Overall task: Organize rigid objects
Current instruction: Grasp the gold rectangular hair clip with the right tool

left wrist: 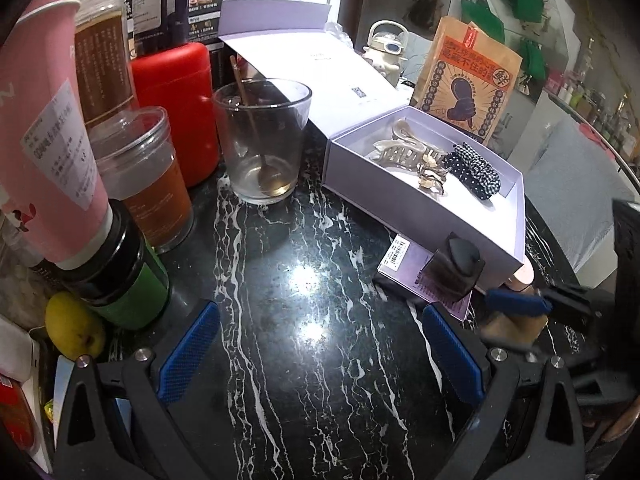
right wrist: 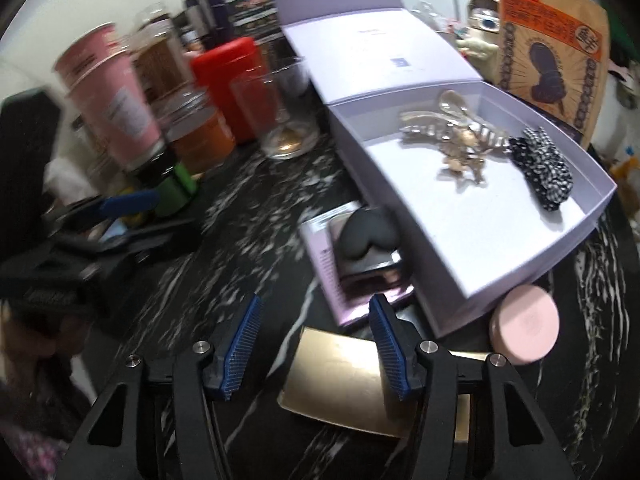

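My left gripper [left wrist: 320, 314] stands open over bare black marble table [left wrist: 304, 240], nothing between its pads. To its right is an open lavender box [left wrist: 496, 236] holding hair claws [left wrist: 404, 152] and a checked scrunchie [left wrist: 478, 172]. In front of the box a dark bottle with a black heart cap [right wrist: 366, 236] stands on a small purple carton [right wrist: 326, 276]. My right gripper [right wrist: 316, 316] hovers over a flat gold case [right wrist: 340, 380]. Its right pad overlaps the case while the left pad stays apart from it, so the jaws look open. A pink round compact [right wrist: 524, 326] lies at the box's near corner.
Along the left stand a pink cup [left wrist: 48, 132], lidded jars [left wrist: 148, 176], a red canister [left wrist: 176, 108], a green-banded jar [left wrist: 128, 280] and a glass with a spoon [left wrist: 262, 140]. A brown paper bag [left wrist: 466, 80] stands behind the box. A yellow fruit [left wrist: 74, 326] lies near the left edge.
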The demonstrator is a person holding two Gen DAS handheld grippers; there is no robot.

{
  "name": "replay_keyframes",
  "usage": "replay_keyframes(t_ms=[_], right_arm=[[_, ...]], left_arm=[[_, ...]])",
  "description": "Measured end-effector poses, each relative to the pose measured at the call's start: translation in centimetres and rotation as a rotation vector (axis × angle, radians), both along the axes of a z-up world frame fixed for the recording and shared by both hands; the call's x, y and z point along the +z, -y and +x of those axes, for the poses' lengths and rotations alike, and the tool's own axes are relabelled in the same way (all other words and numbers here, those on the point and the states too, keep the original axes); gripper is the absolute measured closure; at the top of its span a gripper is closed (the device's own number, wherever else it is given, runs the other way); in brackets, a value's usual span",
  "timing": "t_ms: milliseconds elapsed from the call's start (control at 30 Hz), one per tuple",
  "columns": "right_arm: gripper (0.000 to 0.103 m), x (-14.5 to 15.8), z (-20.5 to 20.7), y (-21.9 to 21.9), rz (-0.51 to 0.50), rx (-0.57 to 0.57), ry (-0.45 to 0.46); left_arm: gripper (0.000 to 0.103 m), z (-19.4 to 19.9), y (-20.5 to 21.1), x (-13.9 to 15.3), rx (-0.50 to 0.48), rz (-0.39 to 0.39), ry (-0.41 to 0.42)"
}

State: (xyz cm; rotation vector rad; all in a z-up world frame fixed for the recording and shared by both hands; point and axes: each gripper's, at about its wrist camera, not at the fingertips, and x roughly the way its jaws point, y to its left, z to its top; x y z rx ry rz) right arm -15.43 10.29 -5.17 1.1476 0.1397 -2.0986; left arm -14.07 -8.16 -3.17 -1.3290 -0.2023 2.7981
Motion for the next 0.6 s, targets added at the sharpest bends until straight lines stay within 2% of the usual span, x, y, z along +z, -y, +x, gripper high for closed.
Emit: replay_keyframes(t_ms=[100,367,600], right_arm=[[0.047,0.1,1.1,-0.6,0.001,0.02,0.038],[0.047,0.9,3.4,-2.9,0.055,-0.034,0.022],[0.047,1.9,6.0,-5.6,0.146,-0.139,-0.074]], left_arm=[[0.0,-0.1,-0.1,-0.1,-0.004,0.021,-0.003],[0.0,-0.5,-1.7,-0.2,-0.052,0.027,-0.006],[0.0,-0.9,-3.8,-0.3,-0.105,0.014,0.006]])
